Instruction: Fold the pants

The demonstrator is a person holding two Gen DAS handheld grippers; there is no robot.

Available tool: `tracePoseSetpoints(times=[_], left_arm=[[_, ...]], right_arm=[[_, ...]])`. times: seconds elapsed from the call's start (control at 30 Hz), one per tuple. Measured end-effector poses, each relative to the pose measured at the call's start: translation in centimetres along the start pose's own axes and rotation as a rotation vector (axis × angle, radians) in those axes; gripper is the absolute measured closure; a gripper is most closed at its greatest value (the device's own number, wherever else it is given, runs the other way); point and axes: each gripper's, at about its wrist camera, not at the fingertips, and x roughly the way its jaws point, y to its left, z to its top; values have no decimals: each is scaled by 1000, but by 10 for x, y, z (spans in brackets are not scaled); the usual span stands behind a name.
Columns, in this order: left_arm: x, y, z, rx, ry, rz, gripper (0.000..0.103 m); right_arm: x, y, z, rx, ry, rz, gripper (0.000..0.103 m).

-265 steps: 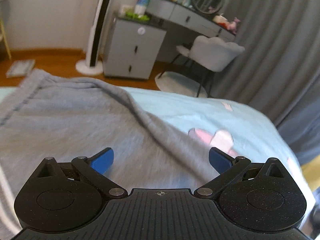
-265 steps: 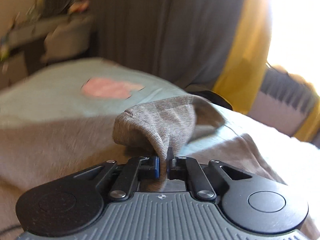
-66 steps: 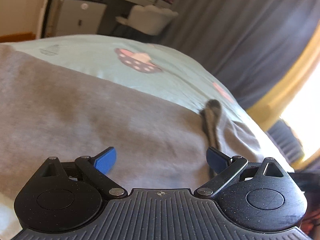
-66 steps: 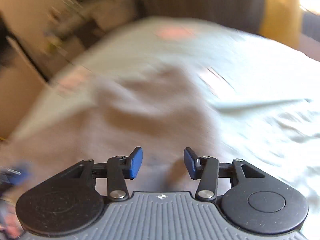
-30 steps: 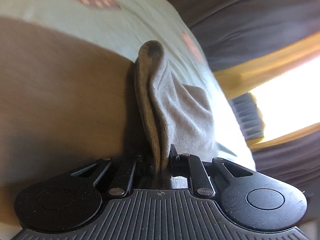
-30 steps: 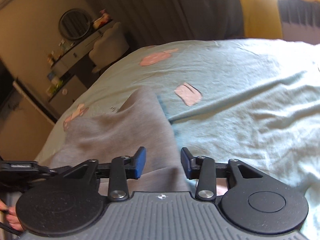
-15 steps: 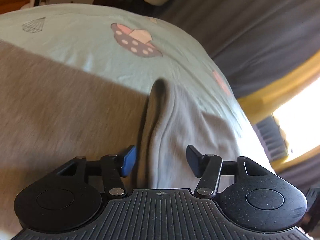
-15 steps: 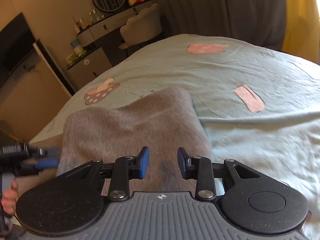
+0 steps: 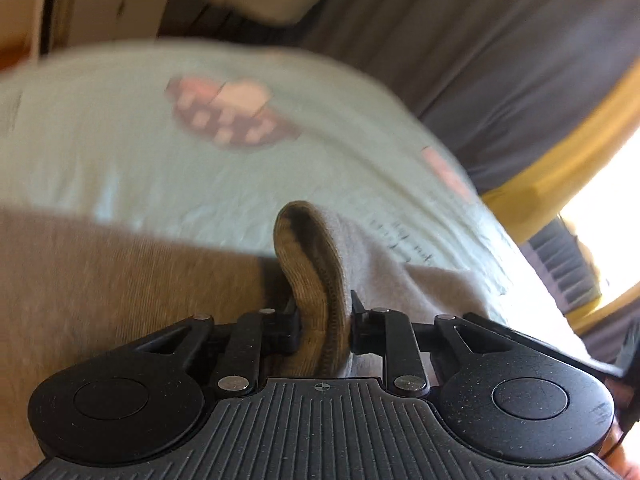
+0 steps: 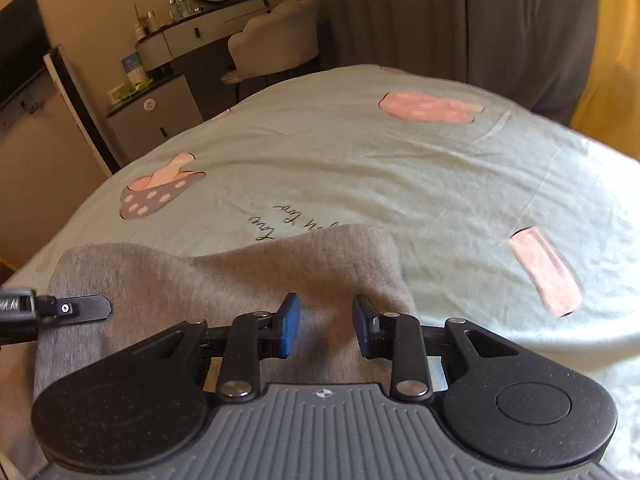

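The grey pants point(image 10: 200, 276) lie flattened on the near left part of the bed. In the left wrist view an upright fold of their ribbed hem point(image 9: 312, 248) stands between the jaws of my left gripper point(image 9: 323, 312). Those jaws are closing, and the pads press on both sides of the fold. My right gripper point(image 10: 326, 316) hovers over the pants' right edge, partly open, with nothing between its blue pads point(image 10: 290, 320). A black part of the left tool point(image 10: 76, 307) shows at the left edge of the right wrist view, over the pants.
The pale green sheet point(image 10: 360, 168) with mushroom prints covers the bed beyond and right of the pants. Behind the bed stand a dressing table with a chair point(image 10: 276, 48), a grey cabinet point(image 10: 156, 116) and dark curtains point(image 10: 460, 20). A radiator point(image 9: 568, 264) sits under the bright window.
The left jaws were shut on the hem fold, opened wide half a second ago, and have closed on it again. The right gripper swept sideways across the bed, its gap slightly narrower.
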Motion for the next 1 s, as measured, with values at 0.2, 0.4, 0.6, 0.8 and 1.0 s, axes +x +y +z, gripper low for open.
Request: tracePoseSetpoints(times=[0.2,0.4,0.6,0.8,1.0], left_arm=[[-35,-10,-19,122,-114,110,74],[-67,0,-42,58,-97,159,46],[-68,12,-79,-123,35,98,37],[-50,12,-90,-233,109,78,47],[-46,-8,-92,-115,132,203,66]], right_arm=[[-43,-10,-32,67,29,60,73],[-84,-37,-66,251,1,86,73],[-85,-23,-75,224,37,82,69],[-83,-22,-77,211,49,84,66],[-83,-23,-78,220,50,88,66]])
